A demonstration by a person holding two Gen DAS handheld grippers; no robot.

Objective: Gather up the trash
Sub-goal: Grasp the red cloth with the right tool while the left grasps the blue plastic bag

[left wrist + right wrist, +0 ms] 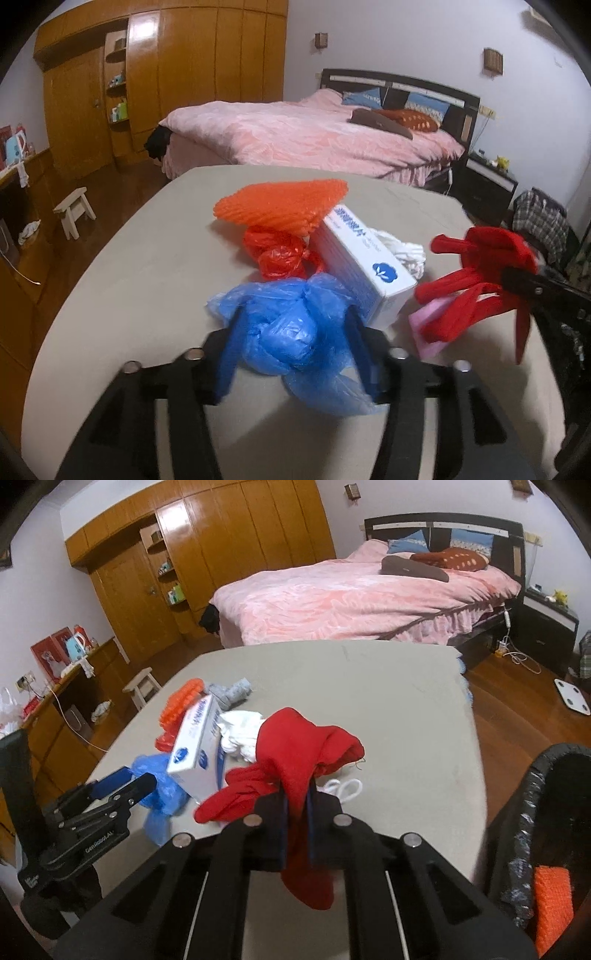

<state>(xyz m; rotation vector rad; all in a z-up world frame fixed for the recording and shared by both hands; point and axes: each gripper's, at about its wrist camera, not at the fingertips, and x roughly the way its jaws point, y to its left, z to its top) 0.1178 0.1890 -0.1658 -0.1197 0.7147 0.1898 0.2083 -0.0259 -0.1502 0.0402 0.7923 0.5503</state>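
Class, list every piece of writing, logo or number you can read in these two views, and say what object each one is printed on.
"GenRobot.AI": white lettering on the side of the black left gripper, seen from the right wrist.
Blue print and a round blue cotton-flower logo on the white cardboard tissue box: too blurred to read.
Small white mark low on that gripper's body: unreadable.
Red boxes on the wooden sideboard: picture only, no readable text.

A pink-covered bed stands beyond the table; a wooden wardrobe, perhaps built-in, lines the wall.

Crinkled glossy blue plastic bag, soft red cloth glove, smooth cardboard box, matt beige table, orange foam netting
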